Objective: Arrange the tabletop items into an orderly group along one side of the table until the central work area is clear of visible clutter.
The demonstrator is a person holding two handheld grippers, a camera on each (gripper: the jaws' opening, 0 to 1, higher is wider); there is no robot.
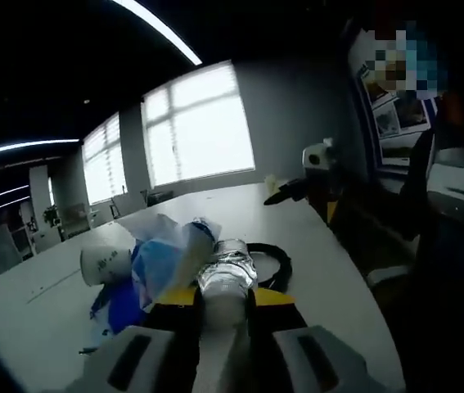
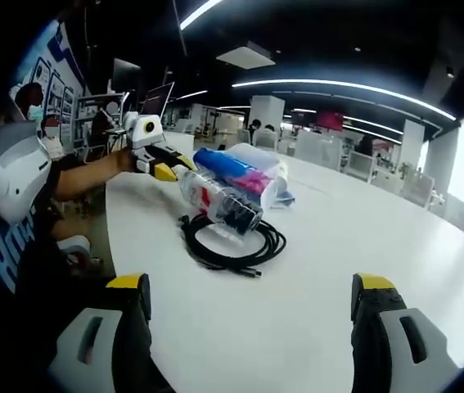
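We have the left gripper (image 1: pixel 225 315) clamped on the clear plastic bottle (image 1: pixel 225 282), its jaws closed on either side of the body, and in the right gripper view we see that same left gripper (image 2: pixel 164 166) at the bottle (image 2: pixel 219 201) from the far edge of the white table (image 2: pixel 354 237). Our right gripper (image 2: pixel 248 307) hangs above bare tabletop with its jaws wide apart and nothing between them.

The bottle lies on its side across the coiled black cable (image 2: pixel 236 246), and the blue-and-white plastic bag (image 2: pixel 244 176) and a white cup (image 1: pixel 105 262) sit pressed up against it. This pile sits near the table's edge on our side.

We judge the step in hand to be moving the bottle out to a tidy spot. We should lift it straight up before carrying it, so it does not drag the cable loops or tug the bag. A thin bottle can buckle or slip, so we keep the squeeze firm but modest. Our free gripper could steady the bag or take the cable next.
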